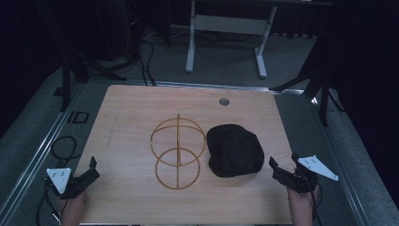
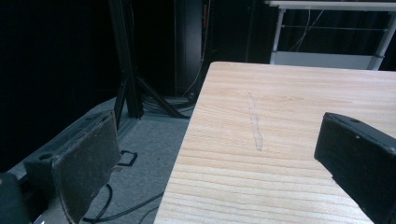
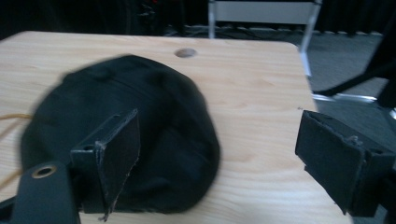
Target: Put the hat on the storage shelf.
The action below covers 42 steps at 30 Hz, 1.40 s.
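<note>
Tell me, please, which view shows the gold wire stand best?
The high view: the whole wire stand appears mid-table, two rings on a post, left of the black cap. The right gripper view catches a thin gold wire at its left edge. The left gripper view looks past it.

The left gripper (image 1: 89,170) is showing a black body with a grey three-cornered plate on top, dotted with small dark screws, and a black cable is trailing from it. The right gripper (image 1: 282,165) is wearing the same black housing, plate and cable. In the gripper views the jaws are appearing as thick black blocks faced with worn, dark pads, frayed at the edges, and a brass-coloured ring is sitting in the right gripper's near jaw base.
</note>
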### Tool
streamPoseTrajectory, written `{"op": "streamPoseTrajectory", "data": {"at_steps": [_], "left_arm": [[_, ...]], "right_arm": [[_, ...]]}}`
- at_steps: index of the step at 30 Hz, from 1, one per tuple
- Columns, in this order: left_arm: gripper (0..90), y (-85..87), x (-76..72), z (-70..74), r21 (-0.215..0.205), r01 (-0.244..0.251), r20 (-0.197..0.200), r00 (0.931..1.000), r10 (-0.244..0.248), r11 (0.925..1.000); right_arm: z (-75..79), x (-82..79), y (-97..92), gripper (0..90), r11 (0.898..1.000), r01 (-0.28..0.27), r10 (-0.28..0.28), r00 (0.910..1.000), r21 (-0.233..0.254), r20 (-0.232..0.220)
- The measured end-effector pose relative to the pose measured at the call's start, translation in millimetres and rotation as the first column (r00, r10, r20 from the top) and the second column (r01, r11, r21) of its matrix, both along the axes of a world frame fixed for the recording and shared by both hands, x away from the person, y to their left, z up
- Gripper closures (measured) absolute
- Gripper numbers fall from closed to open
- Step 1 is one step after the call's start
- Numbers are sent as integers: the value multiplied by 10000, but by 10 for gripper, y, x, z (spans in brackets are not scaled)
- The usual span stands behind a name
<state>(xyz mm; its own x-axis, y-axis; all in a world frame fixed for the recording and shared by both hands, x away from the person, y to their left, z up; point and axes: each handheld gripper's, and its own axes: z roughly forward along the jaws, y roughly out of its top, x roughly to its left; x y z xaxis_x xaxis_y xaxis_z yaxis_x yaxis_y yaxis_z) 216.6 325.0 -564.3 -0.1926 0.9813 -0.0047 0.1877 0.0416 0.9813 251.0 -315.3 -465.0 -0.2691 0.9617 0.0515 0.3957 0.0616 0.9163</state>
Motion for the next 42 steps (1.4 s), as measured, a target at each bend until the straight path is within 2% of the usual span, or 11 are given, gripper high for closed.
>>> {"op": "streamPoseTrajectory", "data": {"at_steps": [6, 9, 15, 18, 21, 28, 34, 37, 38, 41, 42], "left_arm": [[6, -3, 1, 0, 28, 28, -9, 10000, -28, 10000], [6, -5, -1, 0, 50, 69, 6, 10000, -69, 10000], [6, -10, 1, -1, 94, 88, 16, 10000, -88, 9999], [6, -9, 0, -1, 88, 105, 14, 9999, -105, 9999], [6, -8, 2, -1, 78, 123, 0, 9999, -123, 9999], [6, -7, 0, -1, 73, 167, 6, 9999, -167, 9998], [6, -9, 2, 0, 84, 176, -5, 9998, -176, 9998], [6, -9, 1, 0, 79, 186, -2, 9998, -186, 9998], [6, -9, 1, 0, 79, 186, -2, 9998, -186, 9998], [6, -8, 1, 0, 73, 191, -11, 9998, -191, 9998], [6, -9, 2, 0, 75, 183, -10, 9998, -183, 9998]], "right_arm": [[128, 3, 199, 112, 9981, -565, 563, 9984, 263, 103], [158, 14, 318, 112, 9969, -787, 787, 9968, -1, 143], [140, 74, 539, 112, 9922, -1246, 1247, 9922, -65, 52], [102, 111, 651, 112, 9889, -1485, 1485, 9889, -73, -72], [40, 155, 751, 113, 9867, -1595, 1589, 9871, -306, -207], [-165, 325, 908, 116, 9831, -1622, 1567, 9853, -846, -677], [-287, 386, 968, 137, 9814, -1489, 1380, 9860, -1214, -938], [-347, 419, 972, 163, 9809, -1428, 1278, 9850, -1318, -1158], [-365, 430, 966, 197, 9816, -1431, 1276, 9841, -1266, -1232], [-383, 433, 956, 220, 9844, -1338, 1200, 9854, -1140, -1205], [-392, 436, 955, 313, 9830, -1322, 1173, 9860, -1271, -1185]]}}
